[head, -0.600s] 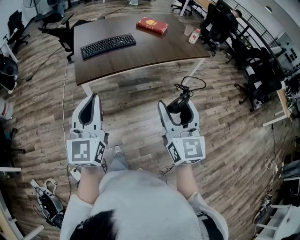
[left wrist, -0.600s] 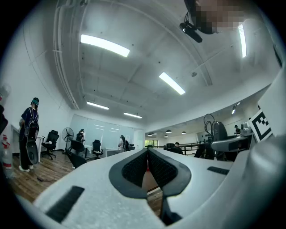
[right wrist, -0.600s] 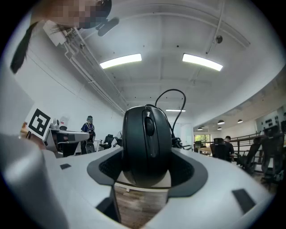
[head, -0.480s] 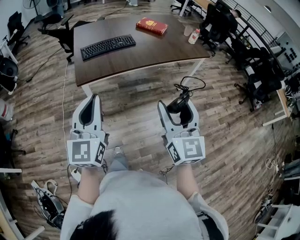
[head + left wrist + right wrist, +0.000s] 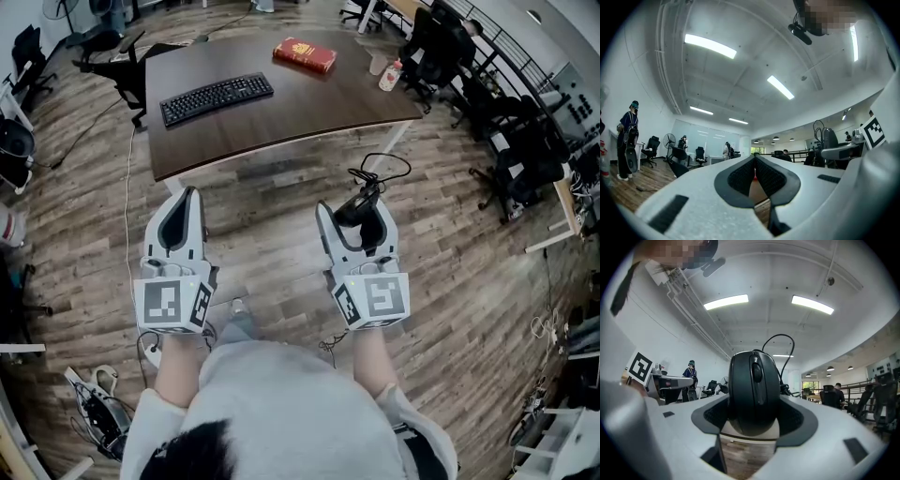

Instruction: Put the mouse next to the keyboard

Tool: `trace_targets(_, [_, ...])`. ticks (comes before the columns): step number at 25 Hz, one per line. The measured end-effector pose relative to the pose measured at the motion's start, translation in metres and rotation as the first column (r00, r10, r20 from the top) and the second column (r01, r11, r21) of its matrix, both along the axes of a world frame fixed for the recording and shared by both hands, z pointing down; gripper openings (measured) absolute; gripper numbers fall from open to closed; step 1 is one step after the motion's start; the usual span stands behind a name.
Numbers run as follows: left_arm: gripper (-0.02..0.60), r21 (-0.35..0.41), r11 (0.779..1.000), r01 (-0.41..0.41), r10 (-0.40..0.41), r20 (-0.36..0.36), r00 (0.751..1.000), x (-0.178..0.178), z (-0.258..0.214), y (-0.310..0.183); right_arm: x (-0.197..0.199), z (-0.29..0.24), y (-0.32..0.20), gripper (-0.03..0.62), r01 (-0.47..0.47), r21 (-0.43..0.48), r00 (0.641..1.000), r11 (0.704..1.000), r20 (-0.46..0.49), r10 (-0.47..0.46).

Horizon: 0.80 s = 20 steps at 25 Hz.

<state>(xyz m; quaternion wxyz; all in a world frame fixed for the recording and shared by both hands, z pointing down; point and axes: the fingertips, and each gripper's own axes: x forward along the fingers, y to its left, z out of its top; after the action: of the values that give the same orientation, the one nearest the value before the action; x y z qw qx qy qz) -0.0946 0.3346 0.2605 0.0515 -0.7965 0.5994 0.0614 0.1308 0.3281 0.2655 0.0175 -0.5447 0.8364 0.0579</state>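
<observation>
Jaws of the right gripper point(image 5: 753, 414) are clamped on a black wired mouse point(image 5: 753, 392), their 2 dark pads pressing its sides while its wheel faces the camera and its cable point(image 5: 780, 345) arcs up behind it. In the head view the right gripper point(image 5: 355, 221) is held level above the wooden floor point(image 5: 272, 234), with the mouse point(image 5: 354, 210) between its tips and the cable point(image 5: 380, 169) looping just ahead. The left gripper point(image 5: 754, 163) has its jaws closed tip to tip with nothing between them; the left gripper point(image 5: 185, 199) is held beside the right one, well apart from it. Ahead stands a dark table point(image 5: 309, 98) bearing a black keyboard point(image 5: 217, 94), a red book point(image 5: 304, 52) and a small bottle point(image 5: 388, 72). The mouse is well apart from the keyboard.
</observation>
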Motion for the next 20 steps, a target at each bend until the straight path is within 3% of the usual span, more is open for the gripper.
trace_targets(4, [0.011,0.007,1.000,-0.006,0.006,0.006,1.000,-0.009,-0.002,-0.020,-0.004,-0.002,-0.019,0.259,-0.014,0.002,0.999,1.000,0.032,0.014])
trace_targets(20, [0.010,0.024,0.998,-0.053,0.053,0.004,0.999,-0.062,-0.006,-0.112,-0.049,0.003,-0.103,0.259,-0.096,0.005,0.995,0.995,0.015,0.096])
